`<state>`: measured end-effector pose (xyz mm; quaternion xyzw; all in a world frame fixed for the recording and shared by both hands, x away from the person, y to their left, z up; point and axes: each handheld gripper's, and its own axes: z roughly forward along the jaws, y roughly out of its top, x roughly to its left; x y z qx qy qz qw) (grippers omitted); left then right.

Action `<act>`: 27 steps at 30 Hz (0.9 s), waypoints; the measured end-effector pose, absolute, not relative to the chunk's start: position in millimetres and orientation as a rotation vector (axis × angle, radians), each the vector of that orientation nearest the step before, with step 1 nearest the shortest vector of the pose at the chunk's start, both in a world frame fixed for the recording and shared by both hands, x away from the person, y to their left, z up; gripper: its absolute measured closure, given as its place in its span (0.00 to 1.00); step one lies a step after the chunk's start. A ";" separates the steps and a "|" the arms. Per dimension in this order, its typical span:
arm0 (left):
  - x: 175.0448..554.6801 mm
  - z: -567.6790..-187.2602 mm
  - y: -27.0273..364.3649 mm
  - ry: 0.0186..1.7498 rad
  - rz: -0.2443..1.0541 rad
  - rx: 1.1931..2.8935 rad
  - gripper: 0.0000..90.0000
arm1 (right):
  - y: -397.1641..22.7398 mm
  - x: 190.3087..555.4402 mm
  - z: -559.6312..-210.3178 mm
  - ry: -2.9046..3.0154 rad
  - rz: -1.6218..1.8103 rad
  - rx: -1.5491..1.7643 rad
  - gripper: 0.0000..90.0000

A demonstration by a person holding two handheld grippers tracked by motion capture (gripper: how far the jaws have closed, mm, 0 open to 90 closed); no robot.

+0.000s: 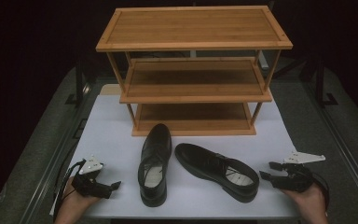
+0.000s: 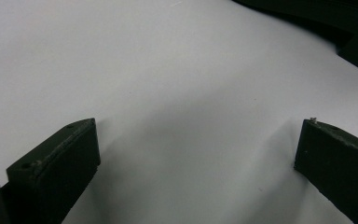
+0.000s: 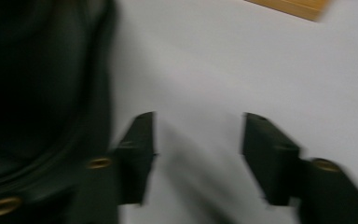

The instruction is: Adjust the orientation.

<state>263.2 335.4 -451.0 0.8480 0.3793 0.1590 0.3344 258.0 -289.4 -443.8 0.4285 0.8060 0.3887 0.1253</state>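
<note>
Two black leather shoes lie on the white table (image 1: 112,140). The left shoe (image 1: 154,163) points its toe toward the rack. The right shoe (image 1: 216,170) lies slanted, heel at the front right. My left gripper (image 1: 114,186) rests near the front left corner, a short way left of the left shoe. Its jaws stand wide open over bare table in the left gripper view (image 2: 198,123). My right gripper (image 1: 268,170) sits just right of the slanted shoe's heel. In the right gripper view (image 3: 200,116) its jaws are apart with nothing between them, and the shoe (image 3: 42,93) lies beside the left jaw.
A three-tier bamboo shoe rack (image 1: 193,70) stands at the back of the table, all tiers bare; its corner shows in the right gripper view (image 3: 298,7). A dark shape (image 2: 335,18) crosses the top right of the left gripper view. Dark floor surrounds the table.
</note>
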 end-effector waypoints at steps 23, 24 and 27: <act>263.4 -451.1 335.5 0.991 0.413 2.213 0.00 | -268.1 248.5 -442.2 2.579 1.312 1.040 1.00; 263.4 -451.1 335.5 0.991 0.413 2.213 0.00 | -268.1 248.5 -442.2 2.579 1.312 1.040 1.00; 263.4 -451.1 335.5 0.991 0.413 2.213 0.00 | -265.6 246.3 -442.1 2.601 1.323 1.025 1.00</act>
